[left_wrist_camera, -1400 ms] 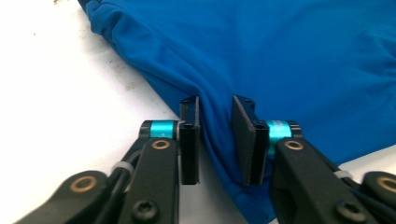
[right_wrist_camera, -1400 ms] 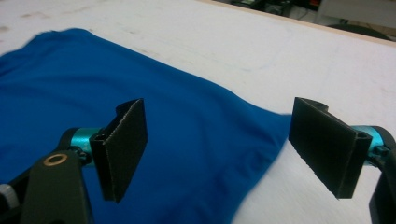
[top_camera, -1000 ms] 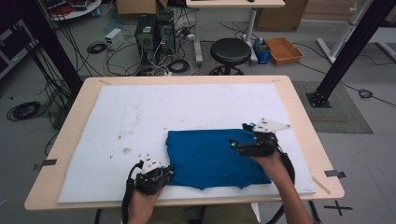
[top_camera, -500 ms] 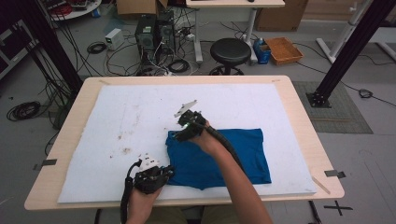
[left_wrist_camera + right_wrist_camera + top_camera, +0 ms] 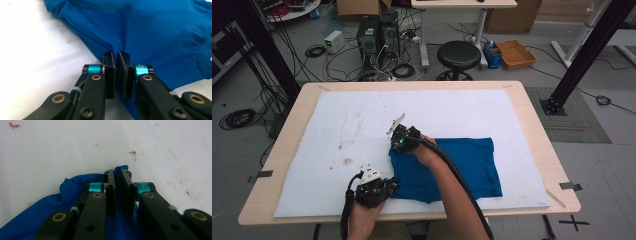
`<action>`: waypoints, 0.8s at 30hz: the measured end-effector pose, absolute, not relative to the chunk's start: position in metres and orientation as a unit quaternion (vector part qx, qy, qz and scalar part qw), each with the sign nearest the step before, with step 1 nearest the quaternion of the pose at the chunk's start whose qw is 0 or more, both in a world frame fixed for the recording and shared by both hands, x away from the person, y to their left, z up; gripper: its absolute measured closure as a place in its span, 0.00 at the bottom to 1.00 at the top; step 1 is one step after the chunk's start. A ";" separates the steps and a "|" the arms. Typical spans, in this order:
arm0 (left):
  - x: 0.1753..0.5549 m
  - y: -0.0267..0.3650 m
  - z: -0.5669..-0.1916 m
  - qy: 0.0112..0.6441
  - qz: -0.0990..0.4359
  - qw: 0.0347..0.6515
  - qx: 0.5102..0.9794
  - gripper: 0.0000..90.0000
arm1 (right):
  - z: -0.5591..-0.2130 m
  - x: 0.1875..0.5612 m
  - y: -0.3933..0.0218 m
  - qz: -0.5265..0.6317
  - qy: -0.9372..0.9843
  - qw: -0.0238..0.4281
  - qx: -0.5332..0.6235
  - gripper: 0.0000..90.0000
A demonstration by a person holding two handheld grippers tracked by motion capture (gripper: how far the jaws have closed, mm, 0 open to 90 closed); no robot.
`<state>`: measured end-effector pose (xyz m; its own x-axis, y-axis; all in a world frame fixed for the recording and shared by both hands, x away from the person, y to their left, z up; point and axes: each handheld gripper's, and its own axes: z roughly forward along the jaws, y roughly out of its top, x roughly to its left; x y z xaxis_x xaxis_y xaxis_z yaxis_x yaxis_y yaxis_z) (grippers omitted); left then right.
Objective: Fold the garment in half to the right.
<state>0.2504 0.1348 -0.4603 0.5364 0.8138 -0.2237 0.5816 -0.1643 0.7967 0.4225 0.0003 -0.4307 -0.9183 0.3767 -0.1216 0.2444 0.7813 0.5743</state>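
Both tongs clench the blue shirt (image 5: 457,162): left gripper (image 5: 388,185) near the table's front edge, right gripper (image 5: 401,134) mid-table; uneven pulling could skew the fold.

On the white mat (image 5: 337,130), both grippers pinch the blue cloth (image 5: 467,162): left gripper (image 5: 393,184), right gripper (image 5: 396,139).

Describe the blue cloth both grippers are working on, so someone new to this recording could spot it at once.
Start from the wooden table and the white mat that covers most of it. The blue cloth lies folded on the mat's near right part, pinched by the left gripper and the right gripper. It is the sole coloured item on the mat.
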 end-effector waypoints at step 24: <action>0.265 0.099 -0.412 0.378 0.044 0.576 0.724 0.95 | -0.386 0.405 -0.102 0.428 0.867 0.134 0.217 0.98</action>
